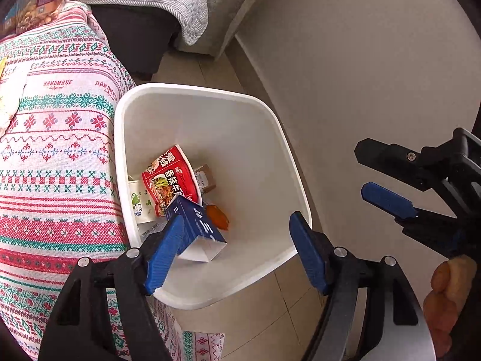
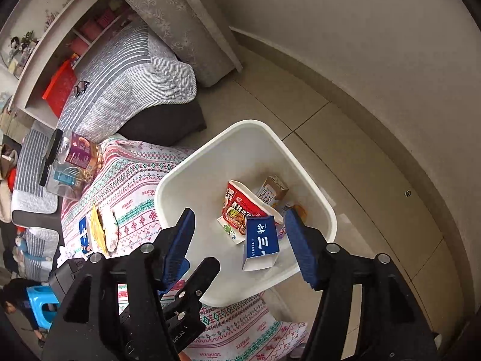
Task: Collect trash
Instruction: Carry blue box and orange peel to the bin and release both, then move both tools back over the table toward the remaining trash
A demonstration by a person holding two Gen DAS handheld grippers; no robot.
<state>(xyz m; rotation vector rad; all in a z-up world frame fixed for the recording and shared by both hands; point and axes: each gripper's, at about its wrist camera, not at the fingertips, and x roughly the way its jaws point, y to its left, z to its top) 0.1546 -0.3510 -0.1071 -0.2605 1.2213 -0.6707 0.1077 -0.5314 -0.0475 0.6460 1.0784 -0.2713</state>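
Observation:
A white trash bin (image 1: 288, 162) (image 2: 327, 207) stands on the floor beside the patterned table. Inside lie a red instant-noodle cup (image 1: 170, 177) (image 2: 240, 207), a blue and white carton (image 1: 195, 228) (image 2: 260, 240), a small brown carton (image 1: 207, 176) (image 2: 273, 191), a white cup (image 1: 139, 203) and an orange scrap (image 1: 218, 218). My left gripper (image 1: 237, 249) is open and empty over the bin. My right gripper (image 2: 240, 240) is open and empty over the bin; it also shows in the left wrist view (image 1: 372, 174).
The table's patterned cloth (image 1: 57, 162) (image 2: 132, 192) still bears a snack bag (image 2: 79, 150), a plastic bottle (image 2: 60, 174) and wrappers (image 2: 102, 228). A quilted sofa (image 2: 120, 75), a grey curtain (image 2: 180, 27) and the wall (image 2: 360, 45) stand around the tiled floor.

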